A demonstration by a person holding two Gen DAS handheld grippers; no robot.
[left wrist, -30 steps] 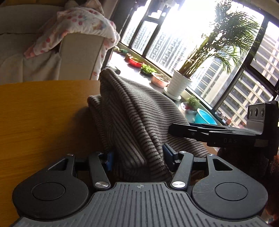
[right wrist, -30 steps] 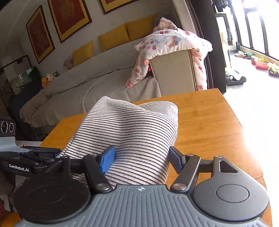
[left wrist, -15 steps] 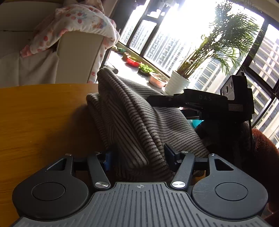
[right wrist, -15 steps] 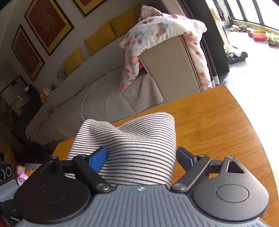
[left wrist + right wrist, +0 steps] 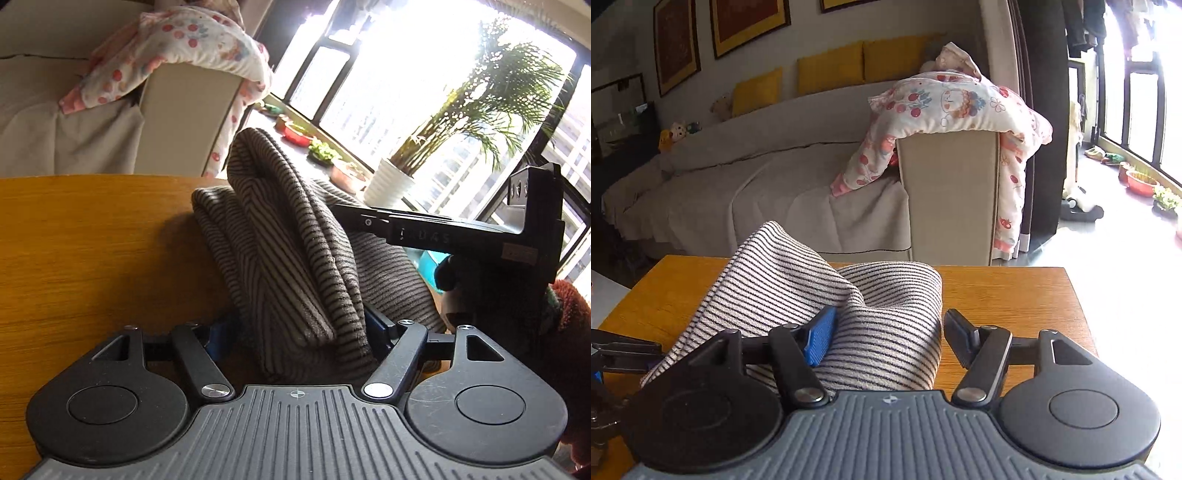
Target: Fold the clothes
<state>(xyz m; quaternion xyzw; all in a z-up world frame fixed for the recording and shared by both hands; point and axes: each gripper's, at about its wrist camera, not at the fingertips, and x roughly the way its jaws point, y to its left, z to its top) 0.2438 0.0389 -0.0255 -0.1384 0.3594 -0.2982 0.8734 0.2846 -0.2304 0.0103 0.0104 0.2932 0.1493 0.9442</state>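
A striped garment (image 5: 291,251) lies bunched in thick folds on the wooden table (image 5: 74,240). My left gripper (image 5: 295,332) has its jaws wide, and the garment's near end fills the gap between the blue pads. In the right wrist view the same striped garment (image 5: 820,295) rises in a hump. My right gripper (image 5: 886,339) also stands wide, with the cloth between the fingers, the blue pad (image 5: 820,339) against it. The right gripper (image 5: 443,232) shows in the left wrist view, lying over the garment's right side.
A beige sofa (image 5: 775,192) with a flowered blanket (image 5: 953,107) over its arm stands beyond the table's far edge. Windows, a potted palm (image 5: 480,122) and bowls on the floor are at the right. The table (image 5: 1015,291) ends close on the right.
The right gripper has swung back down and level across the garment after rising. The right wrist view has turned left and levelled. The garment's fold stands a little taller.
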